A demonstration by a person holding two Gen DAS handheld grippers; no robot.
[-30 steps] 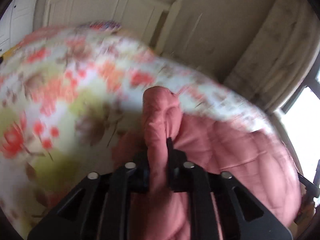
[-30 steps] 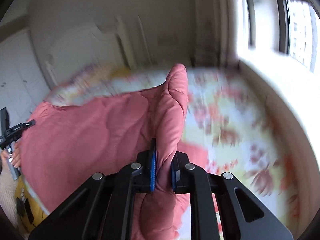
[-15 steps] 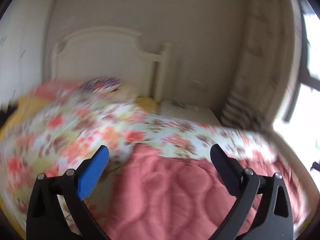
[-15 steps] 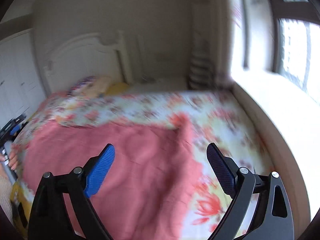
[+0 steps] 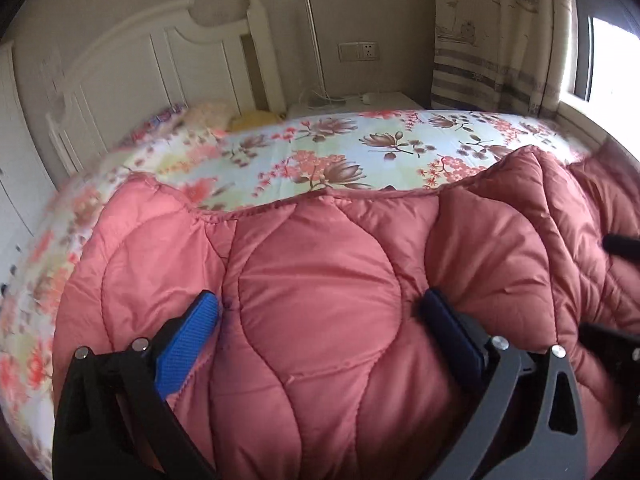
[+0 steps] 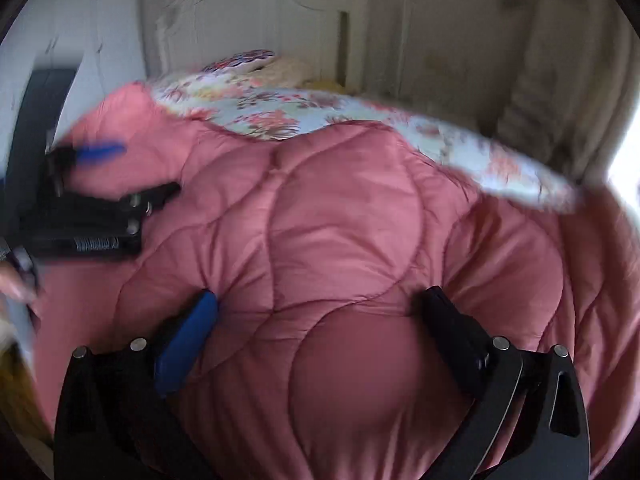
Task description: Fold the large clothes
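Observation:
A pink quilted comforter (image 5: 320, 304) lies spread over the near part of the bed; it also fills the right wrist view (image 6: 344, 240). My left gripper (image 5: 320, 312) is open, its fingers pressed down onto the quilt with a padded bulge between them. My right gripper (image 6: 320, 308) is open in the same way, fingers wide apart on the quilt. The left gripper shows at the left edge of the right wrist view (image 6: 100, 184), and part of the right gripper shows at the right edge of the left wrist view (image 5: 620, 244).
The bed has a floral sheet (image 5: 340, 148) beyond the quilt, pillows (image 5: 208, 116) and a white headboard (image 5: 160, 60). A white nightstand (image 5: 360, 102) stands beside it. A striped curtain (image 5: 492, 40) and a bright window (image 5: 612, 64) are at the right.
One second ago both grippers were shut on folds of the pink quilt, held up. They opened and let it drop, and now both press down low on the quilt.

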